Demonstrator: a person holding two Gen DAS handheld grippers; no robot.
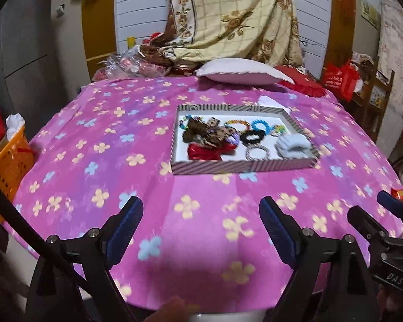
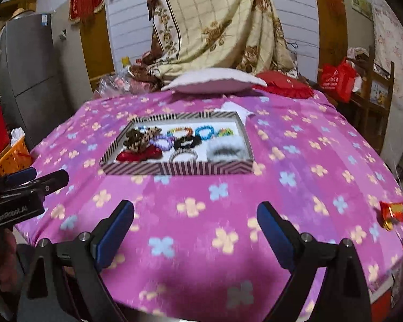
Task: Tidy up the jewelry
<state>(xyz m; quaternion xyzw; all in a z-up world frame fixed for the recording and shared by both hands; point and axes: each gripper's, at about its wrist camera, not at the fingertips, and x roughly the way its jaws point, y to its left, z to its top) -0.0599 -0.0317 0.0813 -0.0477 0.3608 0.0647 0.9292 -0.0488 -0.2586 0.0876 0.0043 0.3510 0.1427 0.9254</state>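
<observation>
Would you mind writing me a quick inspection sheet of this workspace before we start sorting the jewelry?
Surface: round table under a pink flowered cloth.
Job's things: striped tray near the table's middle, holding a red bow, black scrunchie, blue bead bracelet, white fluffy scrunchie and more, crowded and overlapping.
Clutter: white pillow and red cushion at the far edge; red and gold wrapper at the right edge.
Grippers: left gripper and right gripper both open, empty, short of the tray.
Cables: nothing seen.
Surroundings: orange basket at left, draped floral blanket behind, red bag at right.
</observation>
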